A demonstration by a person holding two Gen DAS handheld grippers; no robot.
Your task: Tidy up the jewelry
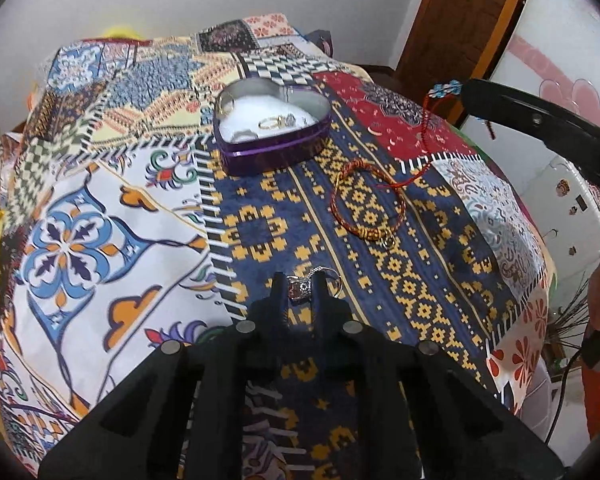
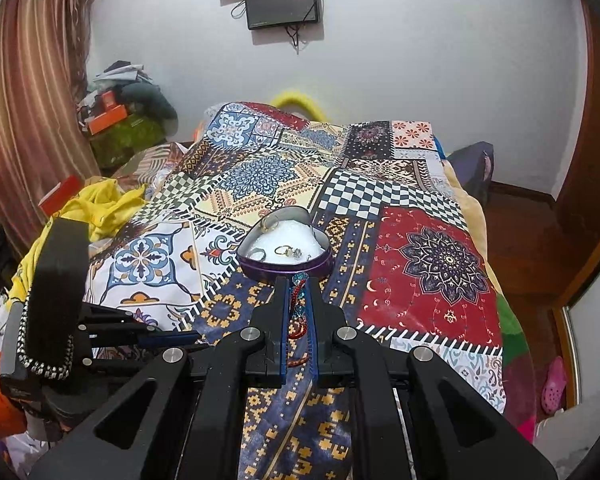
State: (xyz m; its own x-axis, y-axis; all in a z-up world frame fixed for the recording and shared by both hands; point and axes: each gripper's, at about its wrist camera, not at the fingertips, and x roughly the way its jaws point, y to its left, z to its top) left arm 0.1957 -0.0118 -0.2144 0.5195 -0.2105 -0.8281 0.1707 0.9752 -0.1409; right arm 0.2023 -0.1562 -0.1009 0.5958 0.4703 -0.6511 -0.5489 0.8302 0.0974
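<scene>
A purple heart-shaped tin (image 1: pixel 274 148) sits open on the patterned bedspread, with several rings (image 1: pixel 278 121) on its white padding; it also shows in the right wrist view (image 2: pixel 286 266). My left gripper (image 1: pixel 298 286) is shut on a silver ring (image 1: pixel 300 288) low over the blue-and-gold patch. A red-and-gold cord bracelet (image 1: pixel 366 200) lies on the cloth right of it. My right gripper (image 2: pixel 298 292) is shut on a red cord bracelet with blue beads (image 2: pixel 298 300), just in front of the tin. That bracelet hangs from the right gripper's tip in the left wrist view (image 1: pixel 428 120).
The patchwork bedspread (image 2: pixel 420 264) covers the bed. Yellow cloth (image 2: pixel 100 204) and clutter lie at the left edge. A wooden door and floor are to the right. The left gripper's body (image 2: pixel 56 292) shows at the left of the right wrist view.
</scene>
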